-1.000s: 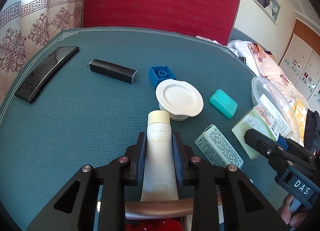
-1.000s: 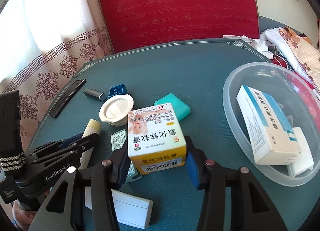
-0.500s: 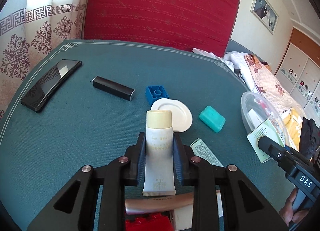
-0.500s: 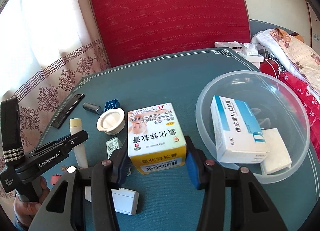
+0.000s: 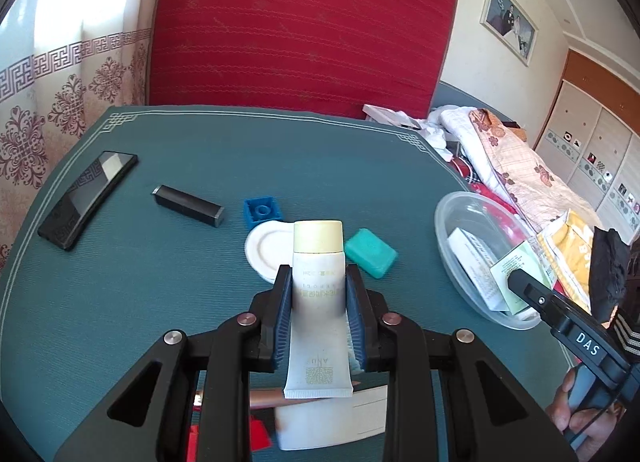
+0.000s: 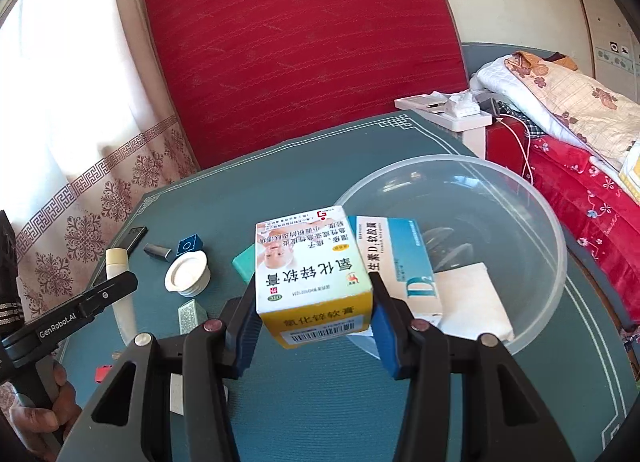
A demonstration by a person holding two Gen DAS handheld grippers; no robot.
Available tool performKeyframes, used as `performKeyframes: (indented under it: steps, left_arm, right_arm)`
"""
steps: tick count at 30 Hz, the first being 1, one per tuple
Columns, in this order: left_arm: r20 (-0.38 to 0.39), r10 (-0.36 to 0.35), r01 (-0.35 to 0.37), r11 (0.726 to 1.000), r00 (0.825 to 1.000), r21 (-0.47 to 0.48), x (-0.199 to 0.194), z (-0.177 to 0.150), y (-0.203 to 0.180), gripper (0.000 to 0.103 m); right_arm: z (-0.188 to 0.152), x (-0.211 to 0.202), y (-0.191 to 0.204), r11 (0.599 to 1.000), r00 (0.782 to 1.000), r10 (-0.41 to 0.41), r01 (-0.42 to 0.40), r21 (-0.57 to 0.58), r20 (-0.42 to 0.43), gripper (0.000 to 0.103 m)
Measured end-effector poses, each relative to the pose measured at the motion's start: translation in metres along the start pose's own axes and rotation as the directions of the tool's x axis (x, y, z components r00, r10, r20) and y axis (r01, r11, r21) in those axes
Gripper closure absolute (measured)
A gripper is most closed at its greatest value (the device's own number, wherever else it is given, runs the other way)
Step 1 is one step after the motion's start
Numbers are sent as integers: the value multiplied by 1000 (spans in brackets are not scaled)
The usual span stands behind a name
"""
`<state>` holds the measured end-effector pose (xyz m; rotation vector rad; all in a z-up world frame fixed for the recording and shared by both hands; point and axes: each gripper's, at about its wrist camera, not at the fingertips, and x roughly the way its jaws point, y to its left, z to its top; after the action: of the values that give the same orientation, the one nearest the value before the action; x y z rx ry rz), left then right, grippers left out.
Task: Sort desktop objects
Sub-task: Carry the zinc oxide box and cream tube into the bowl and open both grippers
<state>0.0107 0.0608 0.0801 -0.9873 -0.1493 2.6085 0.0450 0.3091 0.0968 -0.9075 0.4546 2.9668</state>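
Observation:
My left gripper (image 5: 318, 282) is shut on a cream tube with a pale yellow cap (image 5: 318, 294), held above the green table (image 5: 140, 294). My right gripper (image 6: 314, 290) is shut on a white and yellow medicine box (image 6: 312, 274), lifted beside the near rim of a clear plastic bowl (image 6: 520, 198). In the bowl lie a blue and white box (image 6: 404, 258) and a white packet (image 6: 472, 302). From the left wrist view the bowl (image 5: 452, 222) sits at the right, with the right gripper (image 5: 516, 282) reaching in over it.
On the table lie a black phone (image 5: 86, 194), a black bar (image 5: 188, 206), a blue brick (image 5: 262, 212), a white lid (image 5: 264, 250), a teal soap (image 5: 370, 252), a small grey box (image 6: 190, 314), a white box (image 5: 332, 422) and red pieces (image 5: 256, 434). A bed (image 6: 580, 102) stands right.
Both grippers have risen with their loads. The right one carried the medicine box rightward to the bowl's rim. The tube has come up off the table.

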Motion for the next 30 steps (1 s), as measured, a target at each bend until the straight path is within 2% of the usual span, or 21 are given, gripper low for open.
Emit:
performKeyframes:
  steps: [14,30]
  left_arm:
    - [-27,-64,66,995,998,78,12,4,-63,75]
    - [-75,-149,159,977,986,143,32,9,-140,75]
  right_arm:
    - [12,-12,-63,993,995,-86,82,80,44,50]
    - [20,4,-116,985,989,-149,146,91,24,50]
